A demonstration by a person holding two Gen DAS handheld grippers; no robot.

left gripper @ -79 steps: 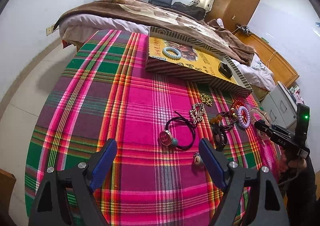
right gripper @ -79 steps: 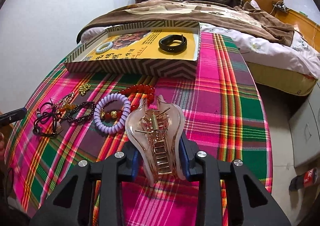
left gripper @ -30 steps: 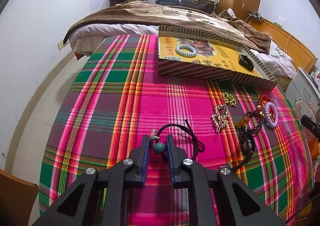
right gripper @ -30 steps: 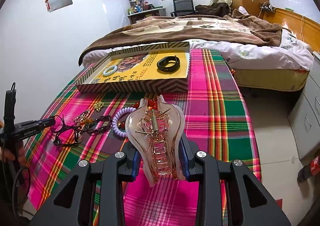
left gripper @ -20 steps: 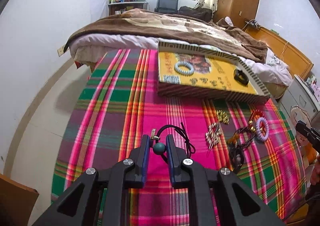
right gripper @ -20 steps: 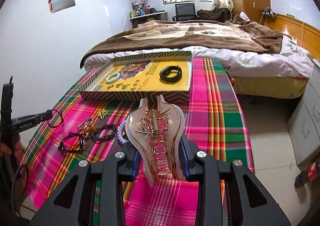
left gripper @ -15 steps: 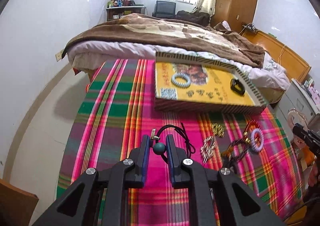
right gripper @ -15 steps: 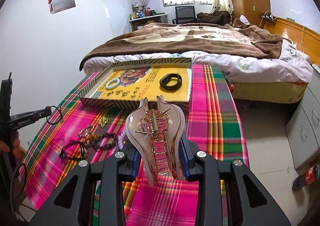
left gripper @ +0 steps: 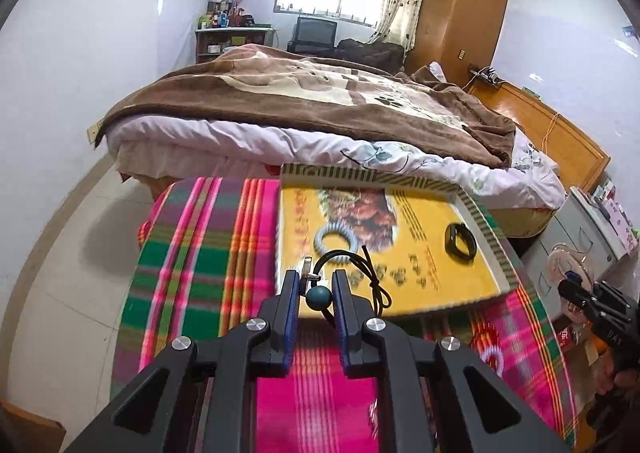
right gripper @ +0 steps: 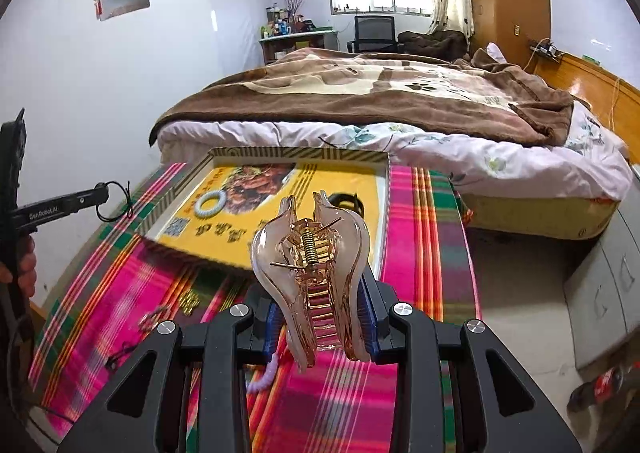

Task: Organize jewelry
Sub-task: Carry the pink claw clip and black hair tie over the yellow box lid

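My left gripper point(left gripper: 316, 285) is shut on the teal bead of a black cord hair tie point(left gripper: 344, 261), held in the air over the near edge of the yellow box tray point(left gripper: 424, 285). My right gripper point(right gripper: 320, 317) is shut on a clear pink claw hair clip point(right gripper: 310, 253), raised above the plaid cloth in front of the tray point(right gripper: 300, 153). A pale spiral ring point(left gripper: 336, 239) and a black band point(left gripper: 460, 241) lie in the tray. The right wrist view shows the left gripper point(right gripper: 102, 193) with the cord point(right gripper: 116, 201) dangling at the tray's left side. The clip partly hides the band point(right gripper: 348, 199).
Loose jewelry stays on the plaid cloth point(right gripper: 420, 237): a gold piece point(right gripper: 190, 299), blurred bracelets point(right gripper: 152, 319), a lilac spiral bracelet point(right gripper: 264, 377). A bed point(right gripper: 380, 101) stands behind the table, a grey drawer cabinet point(right gripper: 608, 285) to the right.
Both grippers have risen and moved forward toward the tray, each still gripping its item. The tray now lies much closer, and the loose jewelry has dropped to the bottom of both views.
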